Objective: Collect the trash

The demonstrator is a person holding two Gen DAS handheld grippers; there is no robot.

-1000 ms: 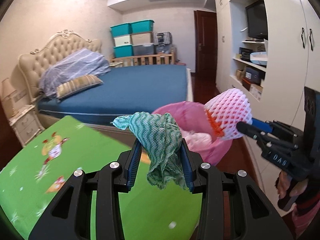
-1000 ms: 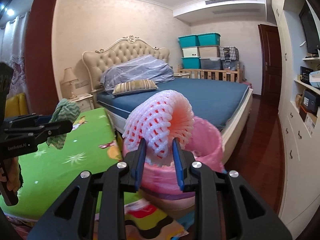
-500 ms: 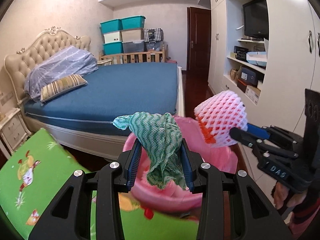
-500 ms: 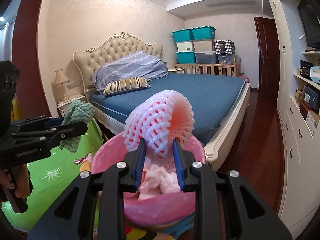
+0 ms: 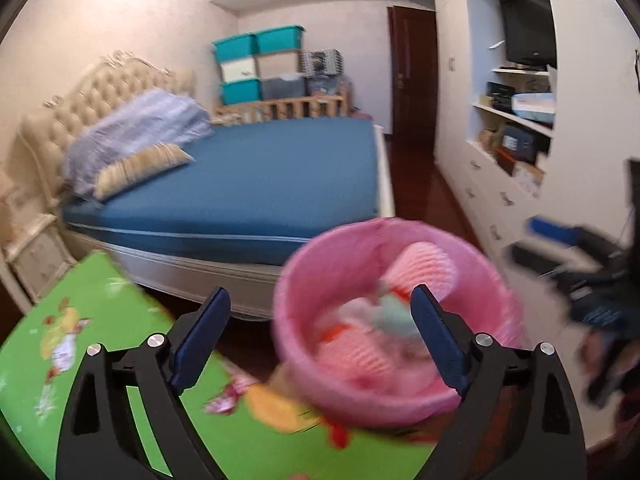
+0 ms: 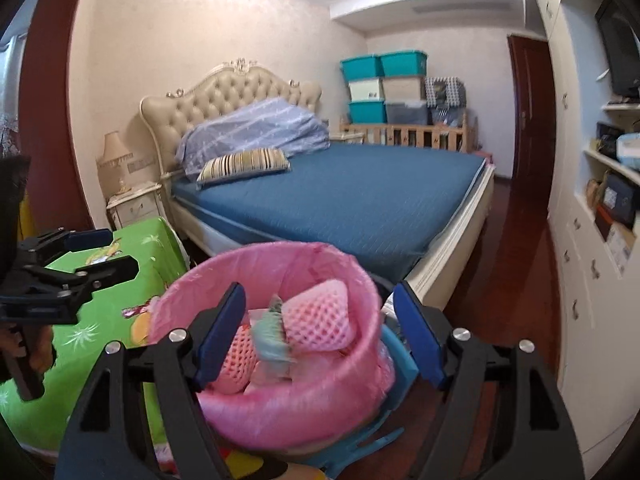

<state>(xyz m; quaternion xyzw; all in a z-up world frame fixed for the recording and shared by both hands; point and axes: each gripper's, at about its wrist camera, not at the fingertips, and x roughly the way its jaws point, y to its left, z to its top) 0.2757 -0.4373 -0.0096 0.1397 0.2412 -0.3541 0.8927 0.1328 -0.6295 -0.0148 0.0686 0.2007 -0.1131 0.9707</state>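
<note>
Your left gripper point(image 5: 320, 336) is spread wide with nothing between its 2 blue pads point(image 5: 200, 336). Same for your right gripper point(image 6: 320, 332): jaws apart, nothing held.

Both hang over the pink-lined trash bin point(image 6: 320, 392), which sits near the foot corner of the bed point(image 6: 360, 196), just beside the green cartoon-print table point(image 6: 80, 344).

Trash is inside the bin. From the right wrist view:
- 1 pink foam fruit net point(image 6: 320, 316) lies on top toward the far side, tilted.
- A 2nd pink foam net point(image 6: 240, 356) lies lower on the near left, partly hidden behind the right gripper's left finger.
- The green knitted rag point(image 6: 272, 336) lies between the 2 nets, touching both.
- Pale pink crumpled stuff sits under them; can't tell what it is.

The left wrist view is motion-blurred. It shows the same bin point(image 5: 304, 368) with the foam net point(image 5: 424, 268) and a pale green smear for the rag point(image 5: 392, 316) inside. Your right gripper appears at that view's right edge, blurred, fingers apart.

A blue plastic frame point(image 6: 396, 360) shows under the bin's right side; can't tell whether it's a stand or a separate item.

In the right wrist view your left gripper point(image 6: 104, 256) sits over the green table, fingers apart.
</note>
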